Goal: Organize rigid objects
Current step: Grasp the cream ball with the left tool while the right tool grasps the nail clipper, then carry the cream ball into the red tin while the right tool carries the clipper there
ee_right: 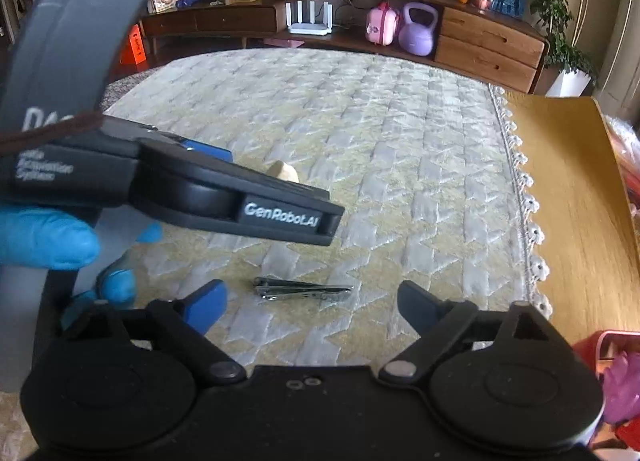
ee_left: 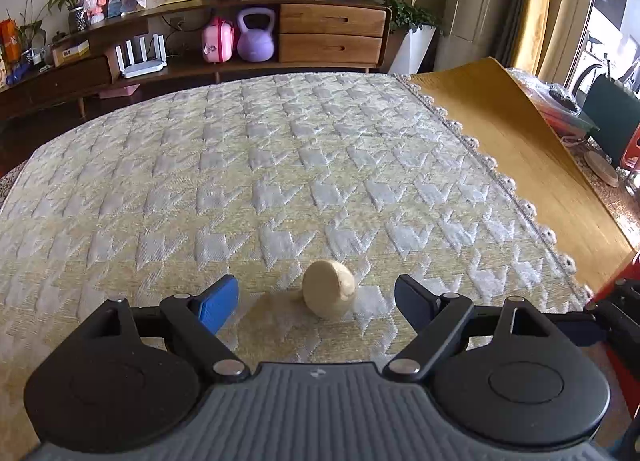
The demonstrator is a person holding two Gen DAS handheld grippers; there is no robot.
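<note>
Nearest the lens in both wrist views sits the black gripper housing with its blue-padded fingers, and beyond it the counter [ee_left: 280,165], draped in a cream and grey houndstooth-woven cloth with a lace-trimmed right edge that gives way to bare yellow wood. Both grippers hang above the near part of that cloth. The left gripper [ee_left: 316,297] has its fingers spread wide and released, with a beige rounded wooden knob-like piece [ee_left: 328,289] lying on the cloth between them but apart from both pads. The right gripper [ee_right: 312,301] is likewise spread and holds nothing; a small silver metal nail clipper [ee_right: 302,292] lies flat just ahead, between its fingers. Seen from the right wrist, the left gripper's body crosses close overhead, held by a blue-gloved hand [ee_right: 44,237]. Judged risks: the two tools working so near may knock together; the rounded piece could roll off a one-sided pinch; the thin clipper could slip, or the pads may snag the soft cloth.
</note>
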